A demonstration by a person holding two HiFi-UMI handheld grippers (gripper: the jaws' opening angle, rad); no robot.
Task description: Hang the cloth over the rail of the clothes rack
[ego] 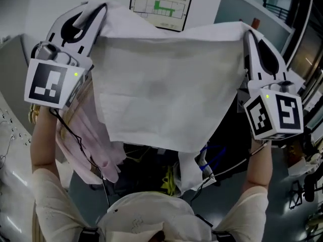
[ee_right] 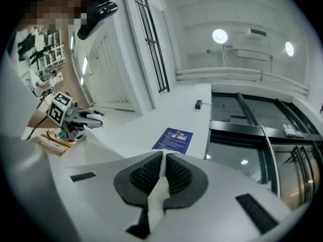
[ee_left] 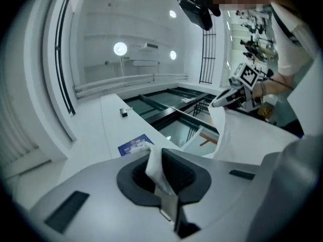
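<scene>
Both arms are up, and the white cloth [ego: 171,89] is stretched wide in the air between the two tools, its top edge pulled nearly level and the rest hanging down in front of the person. The left tool [ego: 90,9] has the upper left corner. In the left gripper view its dark pads are clenched on a twisted pinch of fabric that sticks out past the tips. Over on the other side, the right tool [ego: 248,34] grips the upper right corner, and the right gripper view shows its ribbed pads pressed together on a thin white fold that trails back towards the camera. The lower edge of the cloth sags towards the middle, with one narrow tail dropping lowest near the person's chest. Just beneath the left tool, a pale pink garment [ego: 88,140] hangs beside the left forearm [ego: 43,135], partly tucked behind the white sheet. Each tool's marker cube faces the head camera, one at the left [ego: 49,82] and one at the right [ego: 275,115]. Behind the cloth's top edge, a printed notice [ego: 160,4] shows on a white wall.
</scene>
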